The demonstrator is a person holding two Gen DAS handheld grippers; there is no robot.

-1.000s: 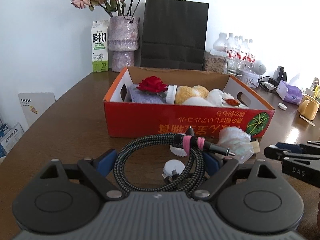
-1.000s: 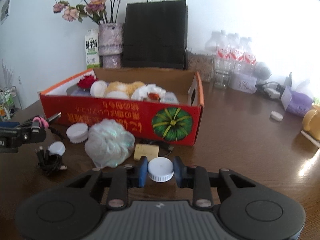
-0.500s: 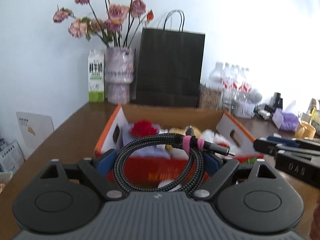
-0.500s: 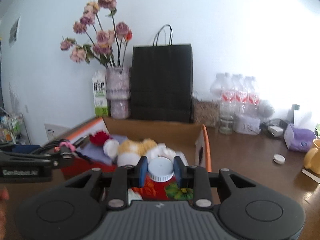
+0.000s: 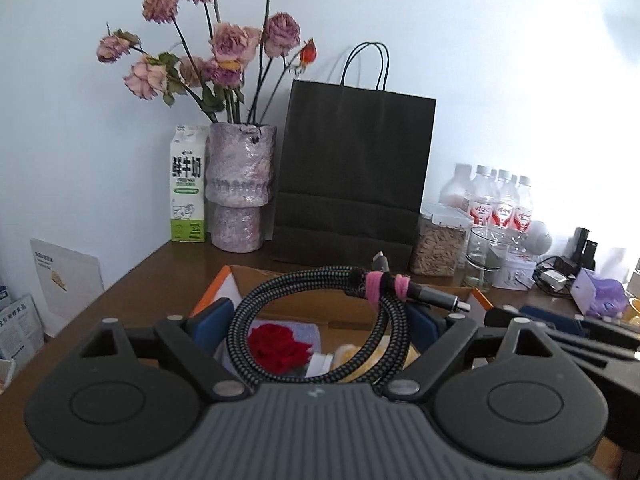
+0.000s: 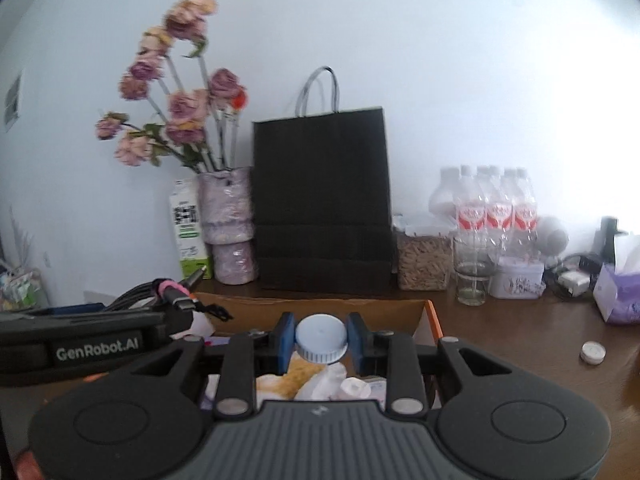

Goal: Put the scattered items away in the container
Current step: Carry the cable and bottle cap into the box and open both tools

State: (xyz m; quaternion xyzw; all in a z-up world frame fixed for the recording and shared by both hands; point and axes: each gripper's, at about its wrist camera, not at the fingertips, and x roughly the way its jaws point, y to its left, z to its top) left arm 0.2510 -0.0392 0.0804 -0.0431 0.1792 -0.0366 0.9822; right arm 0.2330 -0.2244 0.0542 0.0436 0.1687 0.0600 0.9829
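1. The left gripper (image 5: 318, 320) grips a coiled braided charging cable (image 5: 316, 308); its blue pads press the outer sides of the coil, so the jaws stand wide. Pink ties (image 5: 378, 285) bind the coil near its metal plug.
2. The cable hangs above the orange cardboard box (image 5: 280, 296), over the box's left part as the left wrist view shows it.
3. Through the coil, a red fabric rose (image 5: 280, 344) lies inside the box on a lilac cloth, with a yellowish soft item beside it.
4. The right gripper (image 6: 321, 340) is clamped on a white ribbed bottle cap (image 6: 321, 339), blue pads touching both sides. The cap is held above the box, over the crumpled white items and a yellow soft one inside.
5. In the right wrist view the left gripper's side reads "GenRobot.AI" in white letters.
6. A milk carton (image 5: 186, 190) by the wall bears large Chinese characters over a green band; smaller print is unreadable.
7. Beside it stands a mauve vase (image 5: 240, 188) of dried roses, then a black paper bag (image 5: 352, 178) with no writing.
8. Farther right, water bottles (image 5: 500, 208) carry red-and-white labels, illegible.
9. A small white cap (image 6: 592, 352) lies on the brown table (image 6: 520, 332), well apart from the box.
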